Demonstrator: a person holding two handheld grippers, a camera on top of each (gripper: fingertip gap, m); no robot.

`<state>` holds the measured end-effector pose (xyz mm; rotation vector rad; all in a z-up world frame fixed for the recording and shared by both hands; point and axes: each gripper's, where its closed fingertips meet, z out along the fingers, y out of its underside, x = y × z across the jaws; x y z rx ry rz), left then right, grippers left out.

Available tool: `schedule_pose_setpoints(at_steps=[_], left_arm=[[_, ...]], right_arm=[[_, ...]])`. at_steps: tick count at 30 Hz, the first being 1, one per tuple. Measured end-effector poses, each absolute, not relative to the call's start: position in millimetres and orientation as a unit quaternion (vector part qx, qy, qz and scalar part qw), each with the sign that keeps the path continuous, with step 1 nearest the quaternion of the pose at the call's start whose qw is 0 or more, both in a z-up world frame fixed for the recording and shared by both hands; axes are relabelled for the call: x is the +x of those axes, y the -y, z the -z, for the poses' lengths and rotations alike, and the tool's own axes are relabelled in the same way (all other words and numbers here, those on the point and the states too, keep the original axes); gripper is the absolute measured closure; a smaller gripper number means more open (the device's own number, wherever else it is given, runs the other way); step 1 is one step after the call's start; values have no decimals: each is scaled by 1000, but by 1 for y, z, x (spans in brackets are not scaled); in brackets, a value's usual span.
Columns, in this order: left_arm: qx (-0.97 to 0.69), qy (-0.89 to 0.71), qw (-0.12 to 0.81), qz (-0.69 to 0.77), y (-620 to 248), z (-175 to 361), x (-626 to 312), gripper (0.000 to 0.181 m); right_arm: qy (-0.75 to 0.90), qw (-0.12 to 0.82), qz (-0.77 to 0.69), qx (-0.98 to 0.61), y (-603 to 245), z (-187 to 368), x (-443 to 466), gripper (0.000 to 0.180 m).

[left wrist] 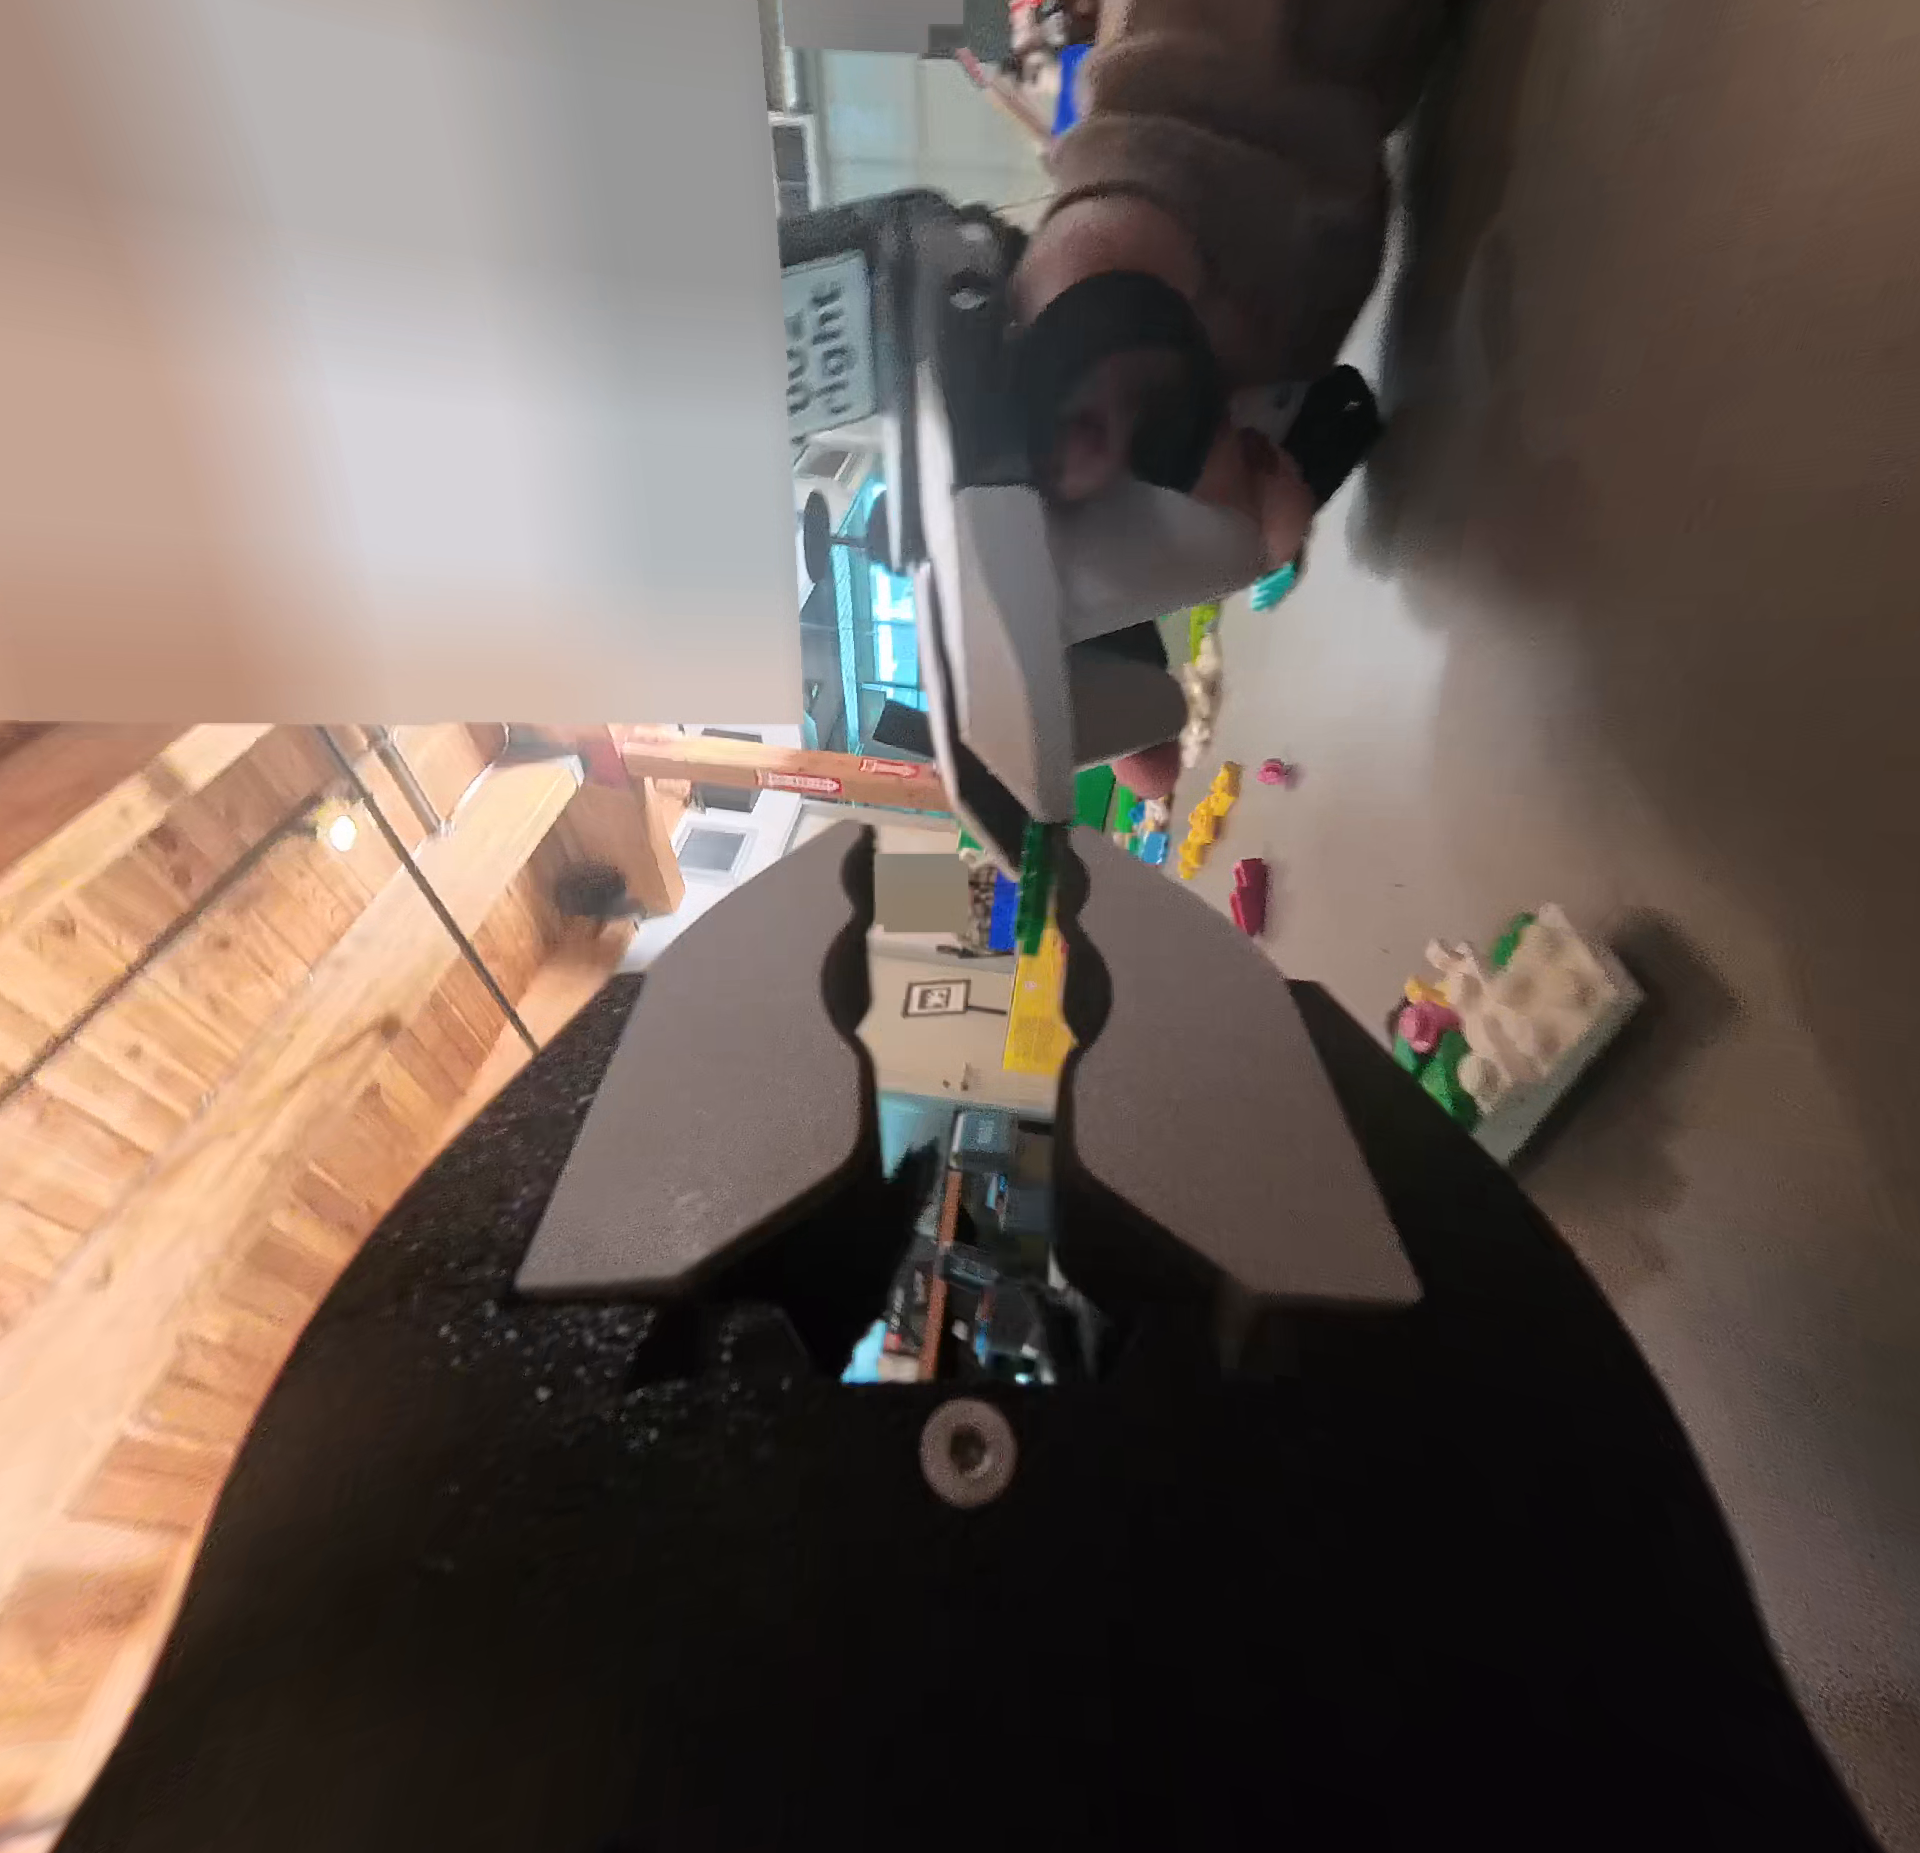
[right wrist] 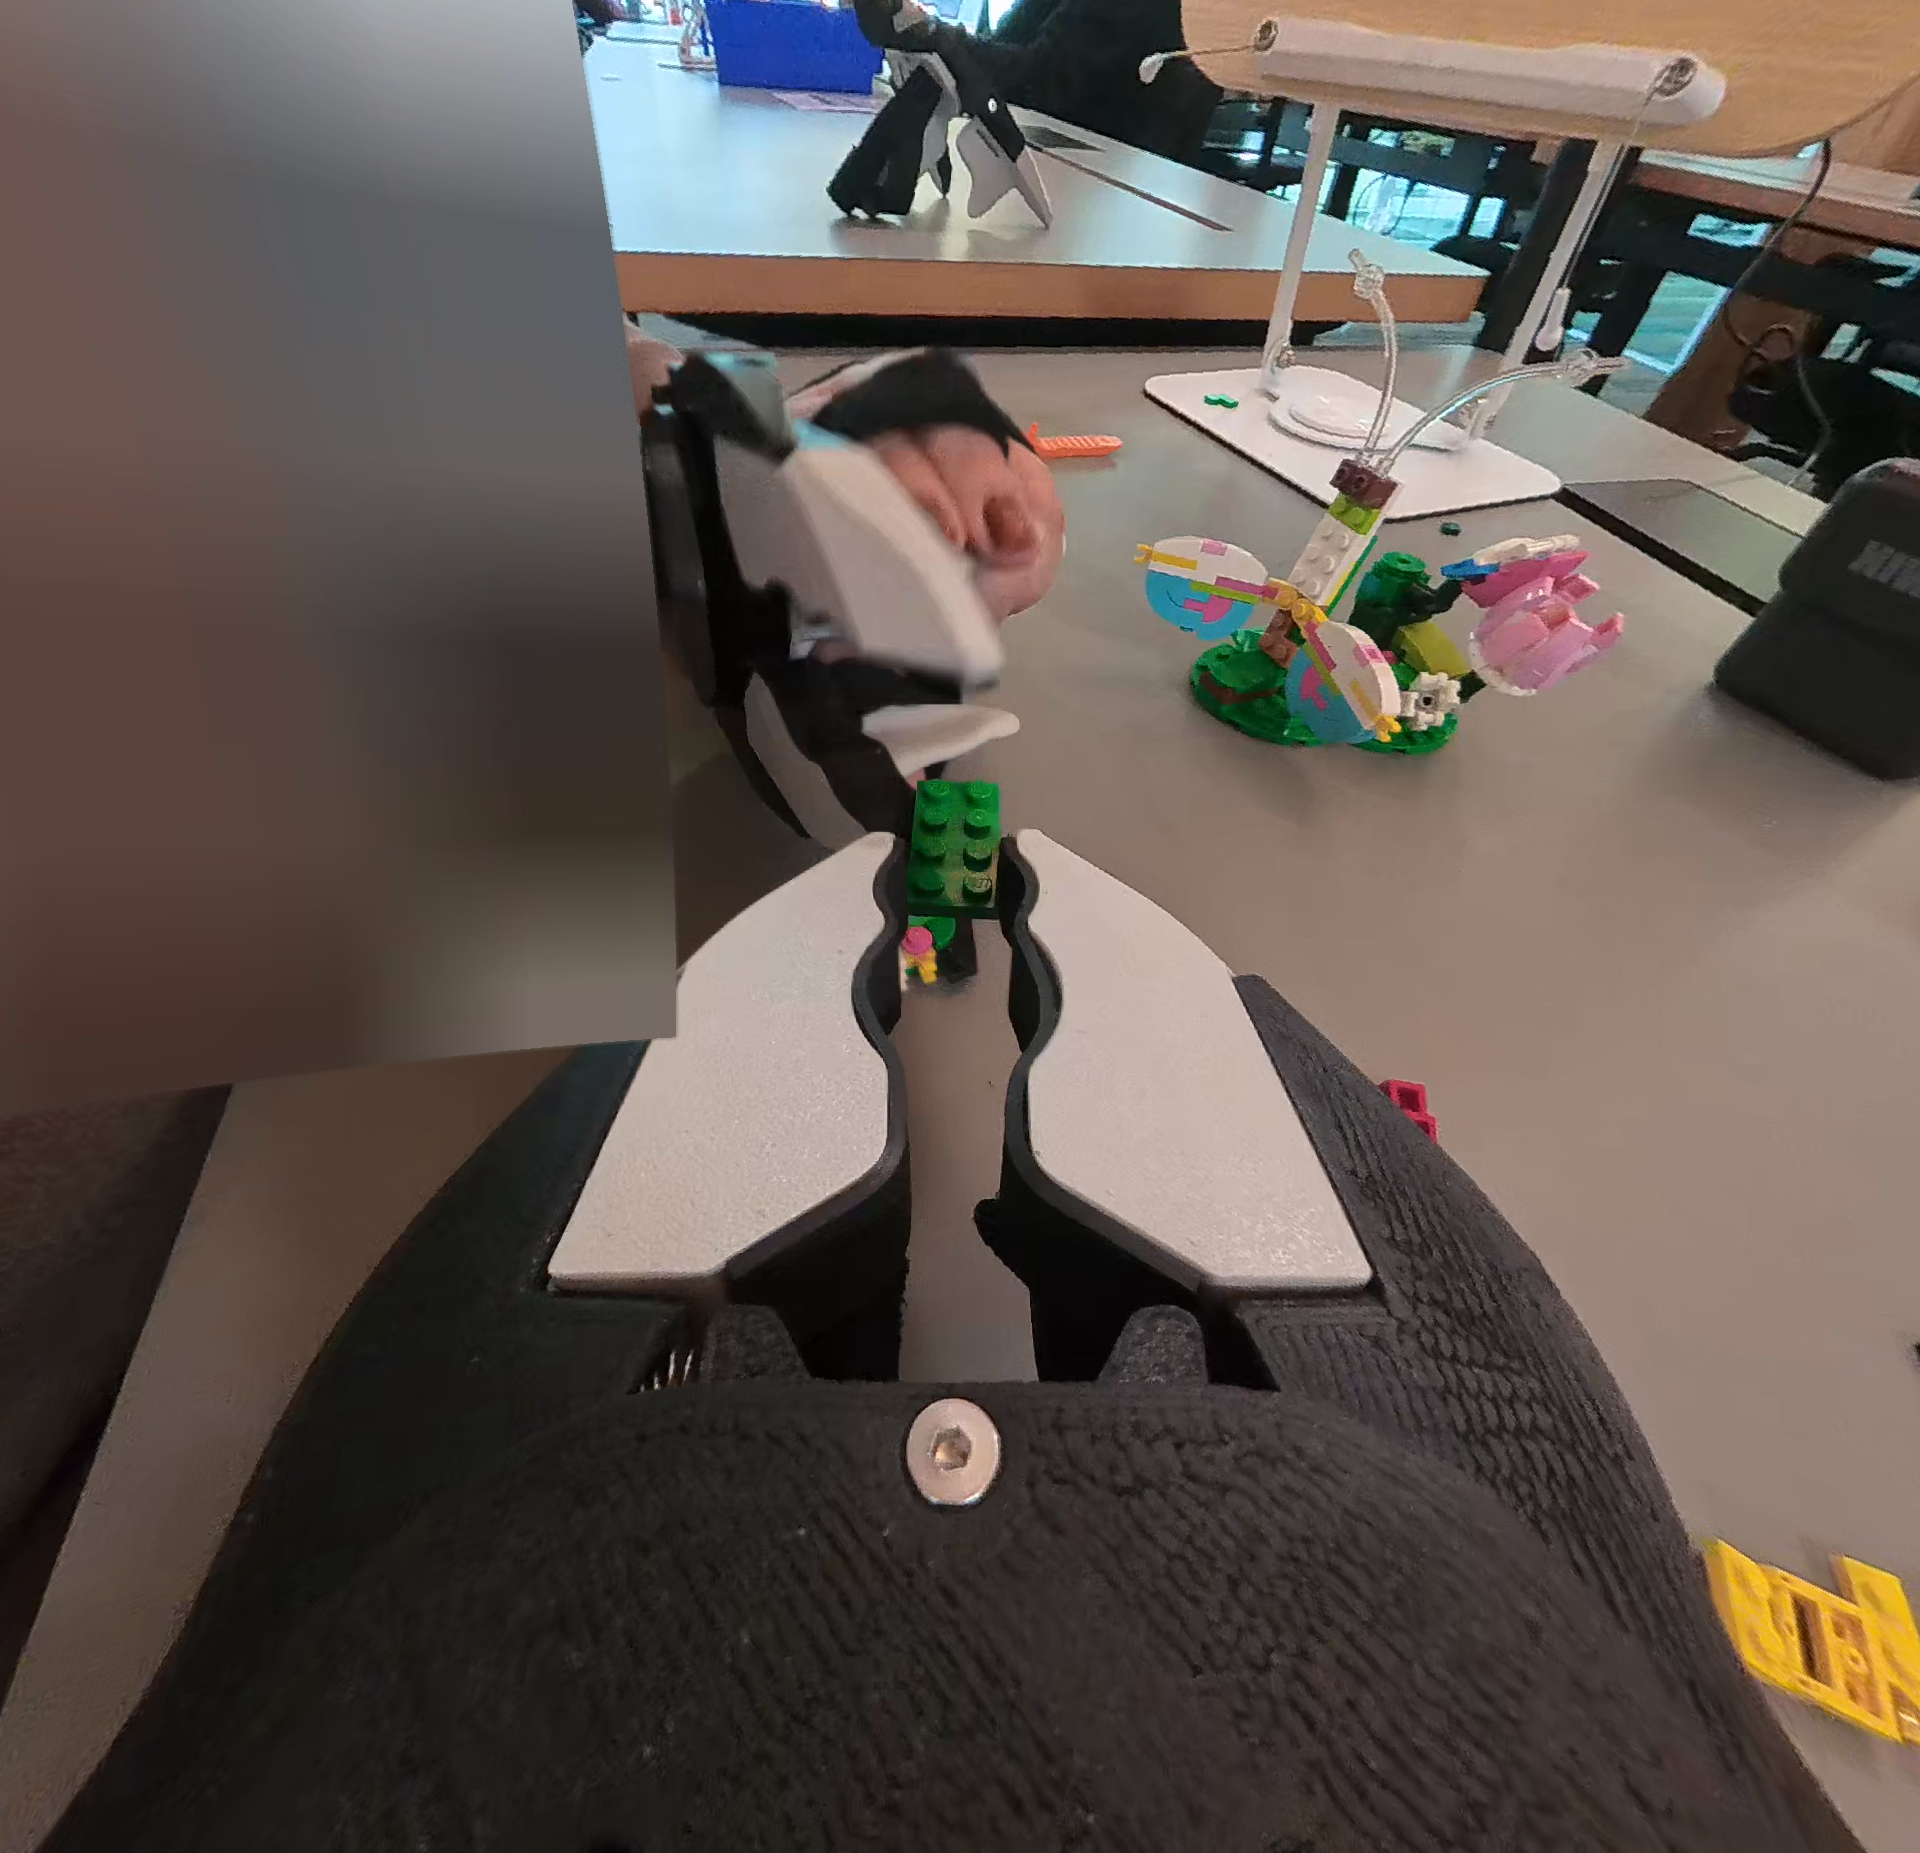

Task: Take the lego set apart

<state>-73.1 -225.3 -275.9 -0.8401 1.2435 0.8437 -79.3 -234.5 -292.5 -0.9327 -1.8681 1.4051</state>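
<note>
Right gripper (right wrist: pixel 956 868) clenches the green plate (right wrist: pixel 954 847); left gripper (left wrist: pixel 961 858), just ahead, also grips it. Twisting unevenly could fling pieces across the desk (right wrist: pixel 1351 920).

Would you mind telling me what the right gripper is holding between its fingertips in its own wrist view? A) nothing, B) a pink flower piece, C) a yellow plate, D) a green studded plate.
D: in the right wrist view, the right gripper has its fingertips closed on the sides of the green studded plate, which stands above the grey table.
</note>
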Motion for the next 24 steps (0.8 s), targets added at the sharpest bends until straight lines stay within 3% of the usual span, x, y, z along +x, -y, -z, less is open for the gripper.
schedule_pose_setpoints(at_steps=[1,2,5,9,11,18,24], left_arm=[[-384,-531,662,-365,223,273,-77,136],[-401,-516,669,-356,220,271,-82,126],[-450,-459,702,-307,216,260,-98,122],[-504,-385,737,-233,211,249,-117,123],[-519,-370,739,-221,207,250,-123,124],[-568,-358,724,-160,197,263,-123,124],[-595,-347,714,-122,194,270,-126,127]], right_arm=[[708,309,-527,-353,234,293,-79,165],[712,313,-521,-352,232,294,-79,164],[723,365,-468,-353,205,288,-73,165],[637,522,-333,-459,89,256,-44,165],[588,547,-264,-534,28,253,-11,164],[577,428,-188,-670,-82,296,60,165],[617,351,-149,-688,-102,327,64,164]])
